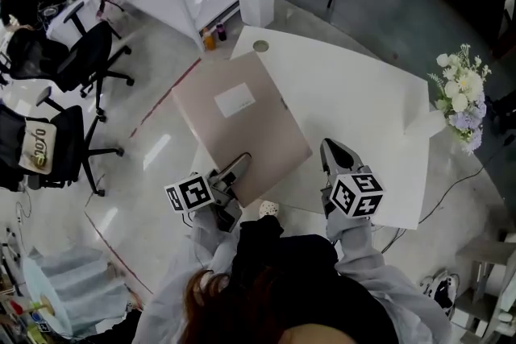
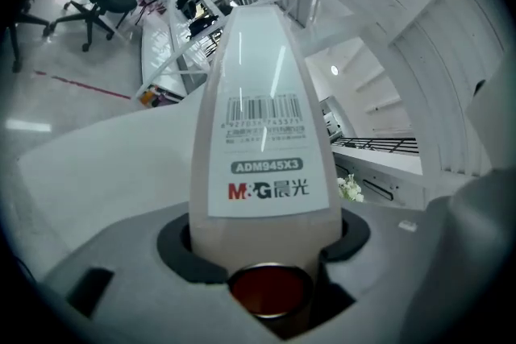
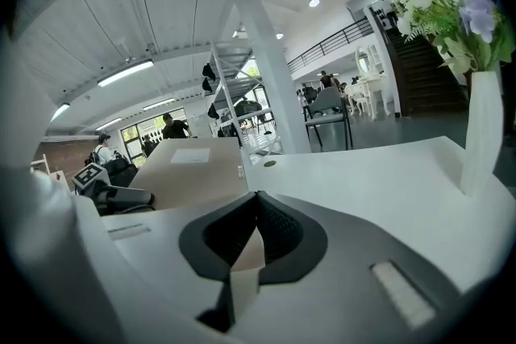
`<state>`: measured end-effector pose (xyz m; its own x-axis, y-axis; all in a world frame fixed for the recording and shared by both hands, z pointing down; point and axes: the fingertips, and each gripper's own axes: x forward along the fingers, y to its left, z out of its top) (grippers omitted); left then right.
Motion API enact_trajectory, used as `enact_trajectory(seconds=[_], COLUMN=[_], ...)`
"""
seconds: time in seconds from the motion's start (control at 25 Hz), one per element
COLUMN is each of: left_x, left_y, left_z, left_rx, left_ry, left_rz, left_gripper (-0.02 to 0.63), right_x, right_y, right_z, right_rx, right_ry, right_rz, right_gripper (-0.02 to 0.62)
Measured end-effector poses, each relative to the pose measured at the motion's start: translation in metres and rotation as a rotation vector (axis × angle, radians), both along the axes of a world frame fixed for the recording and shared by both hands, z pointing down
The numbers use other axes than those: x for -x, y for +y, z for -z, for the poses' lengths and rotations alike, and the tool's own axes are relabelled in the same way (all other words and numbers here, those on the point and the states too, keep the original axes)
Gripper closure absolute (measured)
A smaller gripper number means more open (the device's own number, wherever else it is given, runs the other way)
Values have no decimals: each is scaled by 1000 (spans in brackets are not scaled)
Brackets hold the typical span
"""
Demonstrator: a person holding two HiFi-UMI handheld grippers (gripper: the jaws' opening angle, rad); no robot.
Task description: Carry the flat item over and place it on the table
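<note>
The beige M&G folder is clamped by its near edge in the fingers of the left gripper, with the barcode label facing up. It's held across the worktop's left edge, part of it out over the floor. Whether it's touching the top can't be told. The fingers of the right gripper are pinched together with nothing held, over the front edge.

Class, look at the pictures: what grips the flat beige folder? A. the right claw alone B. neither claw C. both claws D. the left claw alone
D: the left claw is shut on the folder at its near edge, while the right claw hangs apart over the white table.
</note>
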<state>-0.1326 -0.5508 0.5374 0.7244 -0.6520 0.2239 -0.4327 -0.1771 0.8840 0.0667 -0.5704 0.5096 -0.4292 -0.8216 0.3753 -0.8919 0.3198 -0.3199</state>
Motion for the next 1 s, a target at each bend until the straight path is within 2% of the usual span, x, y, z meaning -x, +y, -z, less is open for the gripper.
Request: enact_trajectory(seconds=[0.28,0.4,0.56,0.72,1.0], left_x=[0,-4,-8,-2,-3], left_y=[-34,-44,-56,-62,-66], left_z=[-29,-38,-52,-73,-71], left_rx=[75,134,201,258,251], left_ry=[51,155,224,210,225], left_rz=[-75,-87,-103,-117,-126], left_gripper=[325,325,324,319,295], right_x=[-1,-3,-6,-6,-2], right_y=[-14,-17,-22,-27,-30], right_z=[-18,-23,-30,-35,-36], right_rx=[48,64,82,91,93], right_ry=[44,53,61,56,51], right_rz=[-21,-29,-32,-29,-28], right_gripper=[588,588,588,588,588])
